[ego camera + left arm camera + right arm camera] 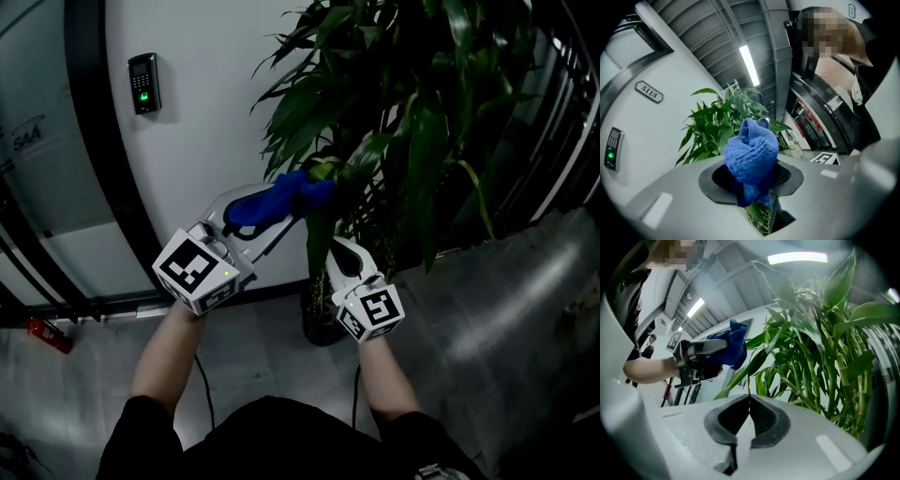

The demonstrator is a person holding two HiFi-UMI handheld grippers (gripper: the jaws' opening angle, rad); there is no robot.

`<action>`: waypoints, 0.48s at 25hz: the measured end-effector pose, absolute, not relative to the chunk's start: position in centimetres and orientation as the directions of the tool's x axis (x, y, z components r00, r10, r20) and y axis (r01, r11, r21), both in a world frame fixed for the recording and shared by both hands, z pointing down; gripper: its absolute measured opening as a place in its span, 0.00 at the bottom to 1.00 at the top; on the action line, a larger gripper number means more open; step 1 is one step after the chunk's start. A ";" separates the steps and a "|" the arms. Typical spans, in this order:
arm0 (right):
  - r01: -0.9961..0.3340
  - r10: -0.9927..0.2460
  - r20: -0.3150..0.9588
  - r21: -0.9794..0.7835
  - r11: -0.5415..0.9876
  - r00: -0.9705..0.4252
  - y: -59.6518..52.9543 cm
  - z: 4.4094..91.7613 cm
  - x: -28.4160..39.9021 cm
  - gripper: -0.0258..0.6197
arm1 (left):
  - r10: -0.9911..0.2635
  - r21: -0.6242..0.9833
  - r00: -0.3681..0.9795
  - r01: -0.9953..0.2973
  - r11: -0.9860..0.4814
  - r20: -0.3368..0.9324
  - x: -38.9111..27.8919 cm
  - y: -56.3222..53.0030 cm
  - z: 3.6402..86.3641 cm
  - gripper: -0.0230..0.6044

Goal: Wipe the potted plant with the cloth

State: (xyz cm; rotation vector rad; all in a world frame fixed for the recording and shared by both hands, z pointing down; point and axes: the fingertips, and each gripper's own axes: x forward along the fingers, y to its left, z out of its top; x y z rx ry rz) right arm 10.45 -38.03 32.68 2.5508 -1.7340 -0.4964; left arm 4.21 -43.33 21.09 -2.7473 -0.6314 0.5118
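The potted plant (412,112) is tall with long dark green leaves, and its dark pot (317,328) stands on the floor by the white wall. My left gripper (302,199) is shut on a bunched blue cloth (281,199). In the left gripper view the blue cloth (751,154) fills the jaws, and a strip of green leaf (758,218) lies in the gap under it. My right gripper (339,251) sits just below, beside a hanging leaf (319,234). Its jaws meet at the tips (749,399), and I see nothing clearly held between them. The blue cloth (729,345) also shows in the right gripper view.
A fingerprint reader (143,82) hangs on the white wall left of the plant. A black door frame (94,141) runs beside it. A red object (47,335) lies on the grey floor at the left. Dark railing (562,103) stands behind the plant at the right.
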 end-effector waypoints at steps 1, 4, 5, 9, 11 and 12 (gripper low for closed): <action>-0.899 -0.905 -0.258 0.193 -0.392 0.339 -38.2 32.3 10.5 0.04 | 0.476 -0.381 0.837 0.361 -0.851 -0.271 4.8 -42.9 20.4 0.28; -0.888 -0.899 -0.267 0.213 -0.407 0.348 -38.9 31.2 10.6 0.04 | 0.478 -0.505 0.842 0.307 -0.807 -0.252 6.7 -41.6 19.2 0.28; -0.886 -0.899 -0.269 0.221 -0.407 0.346 -39.2 30.9 10.5 0.04 | 0.467 -0.528 0.853 0.292 -0.797 -0.234 7.4 -41.3 19.2 0.28; -0.890 -0.896 -0.294 0.217 -0.401 0.332 -39.9 29.7 9.7 0.04 | 0.465 -0.563 0.869 0.303 -0.769 -0.167 9.1 -40.4 20.5 0.28; -0.893 -0.896 -0.304 0.213 -0.396 0.325 -40.1 29.5 9.4 0.04 | 0.473 -0.553 0.867 0.321 -0.769 -0.156 9.0 -40.3 21.4 0.28; -0.894 -0.895 -0.306 0.211 -0.395 0.324 -40.1 29.4 9.3 0.04 | 0.477 -0.546 0.866 0.329 -0.770 -0.150 8.9 -40.4 21.9 0.28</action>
